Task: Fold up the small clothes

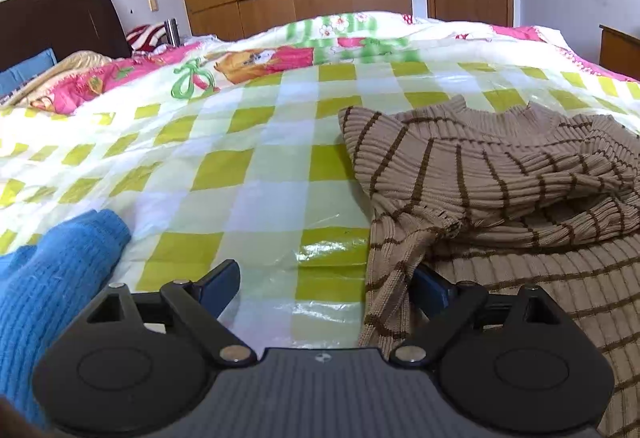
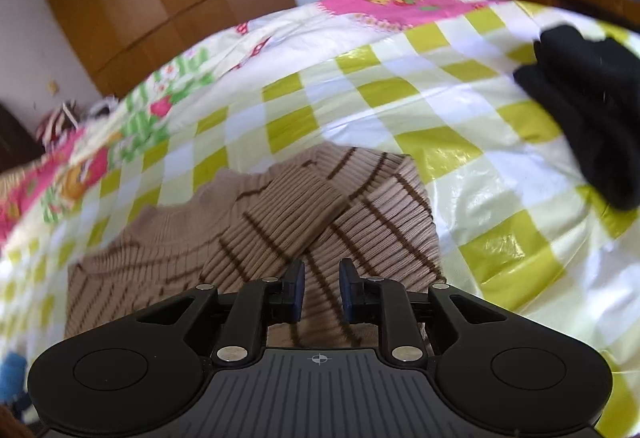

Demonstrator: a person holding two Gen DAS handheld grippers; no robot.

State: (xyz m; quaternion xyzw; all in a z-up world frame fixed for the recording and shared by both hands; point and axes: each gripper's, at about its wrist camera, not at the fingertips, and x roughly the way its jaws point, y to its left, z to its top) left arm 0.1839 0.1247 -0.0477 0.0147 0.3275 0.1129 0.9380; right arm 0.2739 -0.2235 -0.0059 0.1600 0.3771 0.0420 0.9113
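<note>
On the bed, over a green-checked plastic sheet (image 1: 248, 173), lies a tan striped sweater (image 1: 500, 173), partly folded, with one ribbed sleeve crossed over its body in the right wrist view. The left gripper (image 1: 320, 278) has its jaws spread wide; a fold of the sweater drapes over its right finger, but nothing is pinched. The right gripper (image 2: 321, 292) hovers just above the sweater (image 2: 320, 213), jaws parted a little, with no cloth between the pads. A blue knit (image 1: 52, 278) lies left of the left gripper, and a black garment (image 2: 588, 101) rests to the sweater's right.
</note>
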